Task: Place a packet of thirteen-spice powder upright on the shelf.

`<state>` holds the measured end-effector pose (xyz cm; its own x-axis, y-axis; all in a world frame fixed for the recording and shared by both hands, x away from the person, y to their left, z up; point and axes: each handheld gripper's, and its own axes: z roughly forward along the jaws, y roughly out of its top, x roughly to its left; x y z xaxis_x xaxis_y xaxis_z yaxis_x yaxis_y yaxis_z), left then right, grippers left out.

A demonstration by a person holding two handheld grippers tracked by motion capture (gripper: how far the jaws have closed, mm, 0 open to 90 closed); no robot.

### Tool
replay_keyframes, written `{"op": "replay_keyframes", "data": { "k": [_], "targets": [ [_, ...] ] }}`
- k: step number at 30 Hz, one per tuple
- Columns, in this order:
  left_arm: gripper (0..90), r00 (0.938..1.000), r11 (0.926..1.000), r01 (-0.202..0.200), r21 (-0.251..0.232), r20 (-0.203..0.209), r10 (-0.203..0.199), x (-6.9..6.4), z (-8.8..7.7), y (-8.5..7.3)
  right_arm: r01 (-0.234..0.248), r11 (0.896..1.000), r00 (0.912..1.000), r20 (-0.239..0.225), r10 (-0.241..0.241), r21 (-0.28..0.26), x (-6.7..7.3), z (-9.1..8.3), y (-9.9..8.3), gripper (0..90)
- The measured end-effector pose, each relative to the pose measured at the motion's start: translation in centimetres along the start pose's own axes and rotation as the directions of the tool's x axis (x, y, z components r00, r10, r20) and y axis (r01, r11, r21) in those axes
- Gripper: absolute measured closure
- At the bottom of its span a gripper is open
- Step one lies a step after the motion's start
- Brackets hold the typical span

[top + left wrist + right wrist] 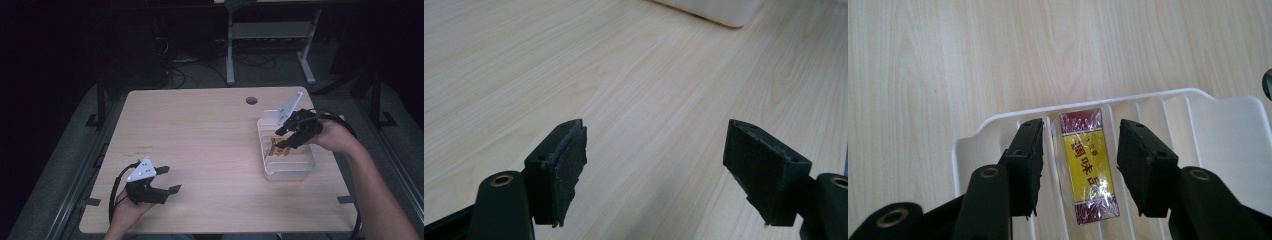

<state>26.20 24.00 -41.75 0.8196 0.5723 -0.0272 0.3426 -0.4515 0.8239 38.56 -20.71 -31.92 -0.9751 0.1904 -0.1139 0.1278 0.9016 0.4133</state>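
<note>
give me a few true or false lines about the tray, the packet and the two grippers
1. The packet lies inside the white tray. True.
2. The right gripper is clamped shut on the packet. False: its jaws stand open either side of it, gaps showing.
3. The left gripper holds a box. False: it is open, with nothing between its jaws, over the table.
4. The tray sits on the person's right side of the table. True.

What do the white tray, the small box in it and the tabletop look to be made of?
White tray: probably moulded plastic, smooth and slightly translucent, with ribbed floor. Box: likely cardboard, printed yellow and maroon, under glossy clear film that shows crinkles and glare. Tabletop: pale wood grain, matte; possibly laminate rather than solid wood.
</note>
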Motion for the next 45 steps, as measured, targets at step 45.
{"op": "replay_keyframes", "data": {
  "k": [45],
  "targets": [
    [23.8, 0.9999, 1.0000, -0.006, 0.007, -0.009, 0.006, 0.1, -0.1, 0.0, -0.047, 0.996, 0.9986, 0.022, 0.049, -0.078, 3.8, -2.4, -3.6, 45.3]
  ]
}}
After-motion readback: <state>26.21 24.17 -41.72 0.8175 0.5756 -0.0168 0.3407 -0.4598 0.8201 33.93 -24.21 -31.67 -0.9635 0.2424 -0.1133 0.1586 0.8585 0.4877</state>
